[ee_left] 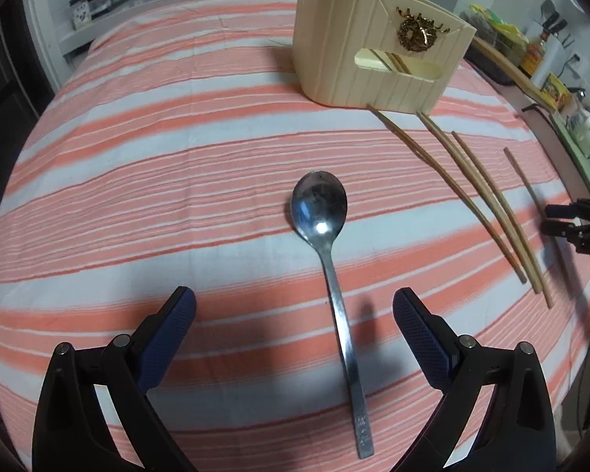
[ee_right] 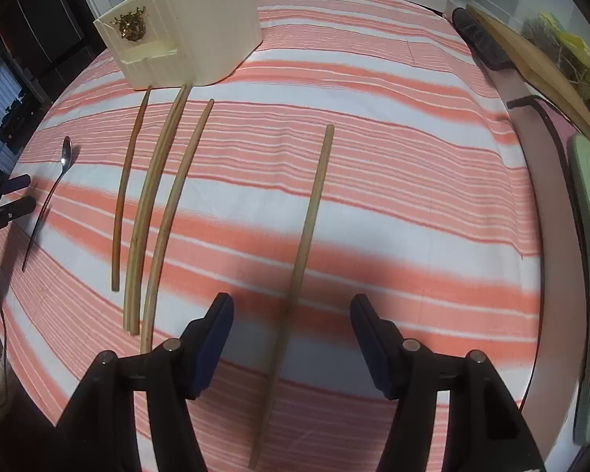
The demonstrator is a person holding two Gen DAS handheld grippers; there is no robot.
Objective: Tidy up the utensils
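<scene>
Both tongs hang spread over the striped counter (ee_left: 137, 126), the left tongs (ee_left: 294, 305) astride a spoon (ee_left: 326, 236), the right tongs (ee_right: 291, 310) astride a lone chopstick (ee_right: 306, 232); each should centre, lower, then pinch before carrying to the cream holder (ee_left: 342, 39).

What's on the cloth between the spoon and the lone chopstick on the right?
Four chopsticks lie side by side between the spoon and the lone chopstick, two of them touching as a pair. Clearest in the right wrist view; otherwise only striped cloth.
</scene>
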